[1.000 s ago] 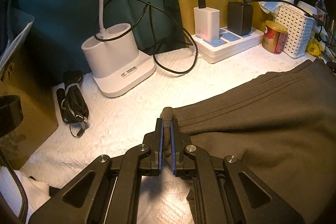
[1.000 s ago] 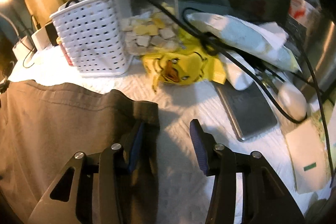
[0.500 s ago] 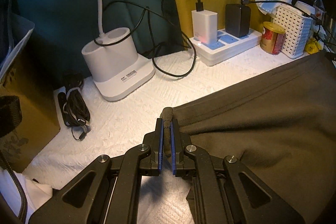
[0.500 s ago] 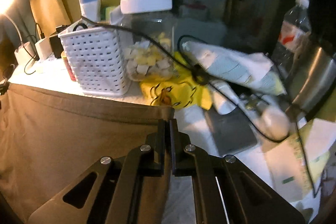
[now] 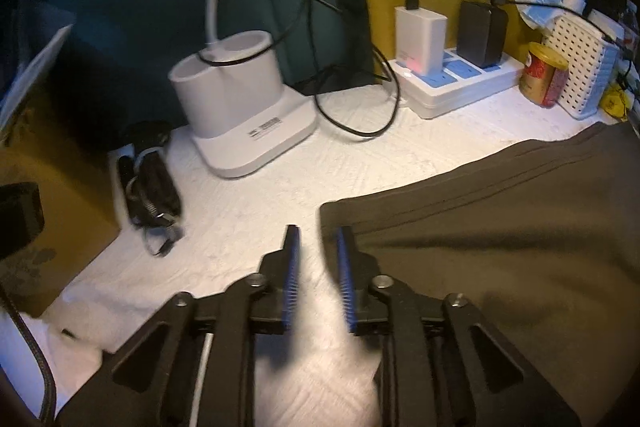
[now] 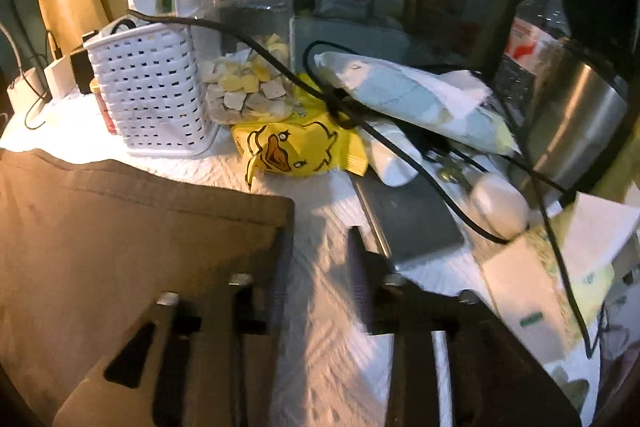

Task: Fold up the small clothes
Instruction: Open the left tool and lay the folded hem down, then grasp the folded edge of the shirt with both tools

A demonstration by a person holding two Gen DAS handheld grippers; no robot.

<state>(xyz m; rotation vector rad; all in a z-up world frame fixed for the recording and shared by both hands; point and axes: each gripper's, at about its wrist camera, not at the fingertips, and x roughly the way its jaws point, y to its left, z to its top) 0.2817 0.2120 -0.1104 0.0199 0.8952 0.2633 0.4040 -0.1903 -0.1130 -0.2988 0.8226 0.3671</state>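
Fingers of left gripper (image 5: 317, 239) and right gripper (image 6: 319, 243) opening, gaps empty beside garment (image 5: 500, 247).

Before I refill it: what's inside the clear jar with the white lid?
The clear jar holds pale and yellow chunks, piled in its lower half. A black cable crosses its front; the basket hides its left edge.

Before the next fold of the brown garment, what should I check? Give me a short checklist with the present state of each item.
1. Left hand-held gripper free of cloth: ok, jaws opening, only white table cover between them.
2. Right hand-held gripper free of cloth: ok, jaws opening, nothing between them.
3. Brown garment lying flat: ok in the part visible; near side cannot tell.
4. Garment corners laid down: ok, each beside its gripper.
5. Black cable off the garment: ok.
6. Basket and yellow packet clear of the garment: ok, but close.
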